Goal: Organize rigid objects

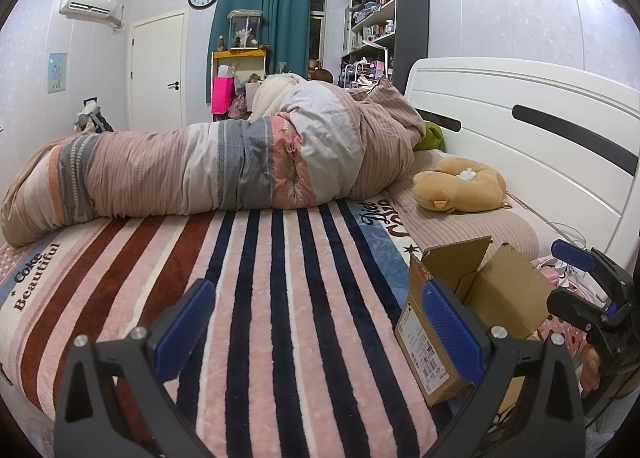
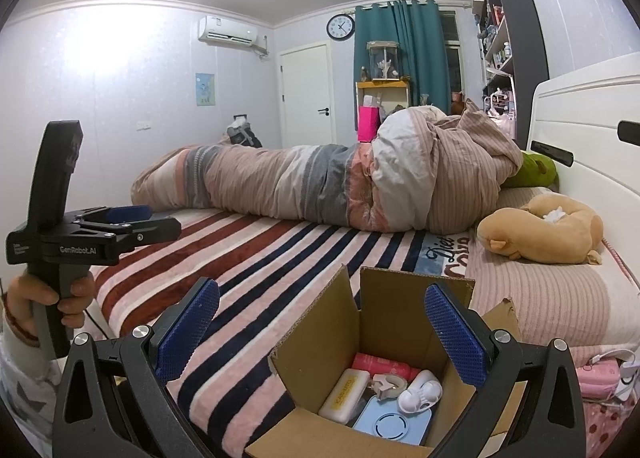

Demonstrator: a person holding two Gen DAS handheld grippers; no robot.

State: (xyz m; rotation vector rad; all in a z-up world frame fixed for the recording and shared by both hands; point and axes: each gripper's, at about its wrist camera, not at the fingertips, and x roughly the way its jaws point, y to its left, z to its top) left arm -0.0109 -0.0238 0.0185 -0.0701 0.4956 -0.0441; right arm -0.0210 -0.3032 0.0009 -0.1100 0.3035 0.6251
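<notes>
Cardboard box (image 2: 384, 374), brown and open-topped with its four flaps standing up, sits on the bed's striped blanket (image 2: 256, 278) near the pillow end. Inside it lie several hard, smooth items packed close together: a cream rectangular case (image 2: 343, 394) with orange lettering, a pale blue flat square device (image 2: 390, 427) marked with a ring, a white rounded earbud-style case (image 2: 420, 396), a beige ring-shaped clip (image 2: 386, 385) and a pink box (image 2: 380, 364) at the back. From the left wrist view the same box (image 1: 444, 342) shows a white printed label on its side.

The blanket is plush, striped in pink, navy and dark red. A rolled, ribbed quilt (image 2: 340, 182) stretches across the far side of the bed. A tan plush toy (image 2: 544, 230) rests on a pink ribbed pillow (image 2: 552, 298) beside the white slatted headboard (image 1: 520, 130).

The right gripper (image 2: 322, 322) hovers directly over the open box, its blue textured pads (image 2: 456, 334) spread wide with nothing between them. The left gripper (image 1: 320, 322) is held level above the bare blanket, just left of the box, its pads equally far apart and empty. In the right wrist view a hand (image 2: 48, 298) grips the left tool's black handle upright, with a white sleeve at the wrist.
</notes>
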